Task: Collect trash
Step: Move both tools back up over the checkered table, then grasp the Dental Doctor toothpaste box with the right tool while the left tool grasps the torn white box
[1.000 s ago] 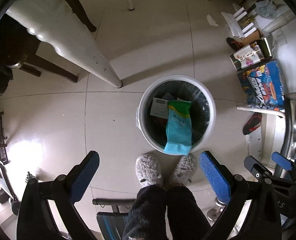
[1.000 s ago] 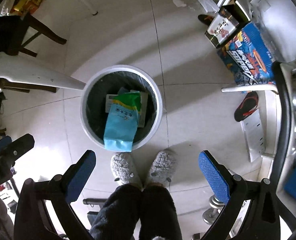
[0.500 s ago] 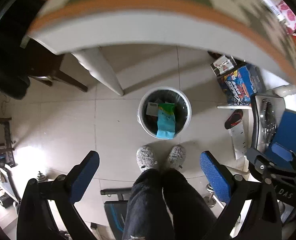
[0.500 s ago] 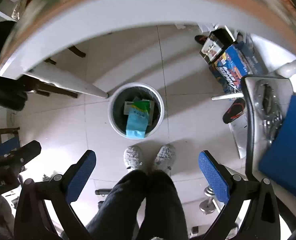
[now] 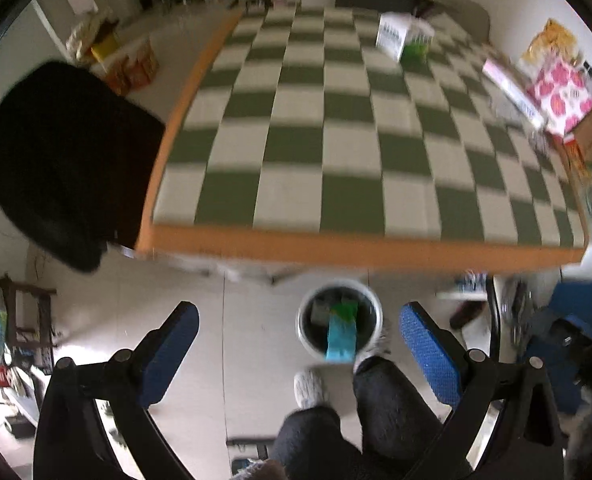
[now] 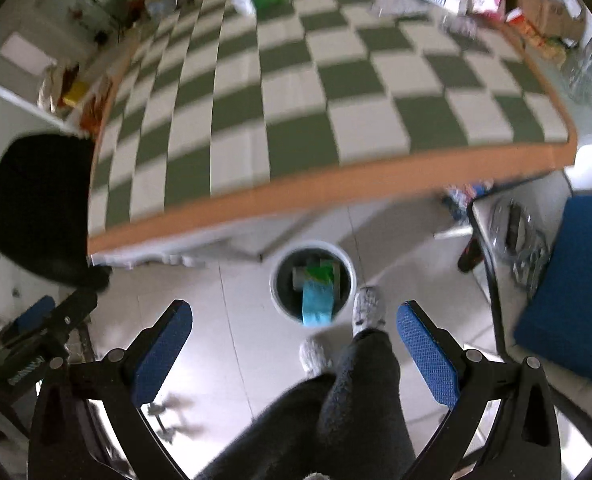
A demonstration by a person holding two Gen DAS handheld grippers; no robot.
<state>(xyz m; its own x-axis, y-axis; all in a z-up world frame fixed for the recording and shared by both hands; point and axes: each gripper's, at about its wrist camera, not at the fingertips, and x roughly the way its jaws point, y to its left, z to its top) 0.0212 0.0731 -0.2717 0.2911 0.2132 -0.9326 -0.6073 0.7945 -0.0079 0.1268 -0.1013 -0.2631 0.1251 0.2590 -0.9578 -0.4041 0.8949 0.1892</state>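
Your left gripper (image 5: 297,346) and right gripper (image 6: 294,340) hang released and empty above the bin (image 5: 307,344), a blue-green packet (image 5: 340,340) already inside; a white wrapper (image 5: 393,36) awaits on the checkered table (image 5: 335,152).

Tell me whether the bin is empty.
Not empty: the bin holds a blue-green packet leaning over its near rim, plus a box beneath.

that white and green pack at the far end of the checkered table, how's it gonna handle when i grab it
The white and green pack looks soft-sided, perhaps tissues, so probably light and squashy under the jaws. Standing on the checkered table, it may tip or slide if nudged. Blur hides its wrapping.
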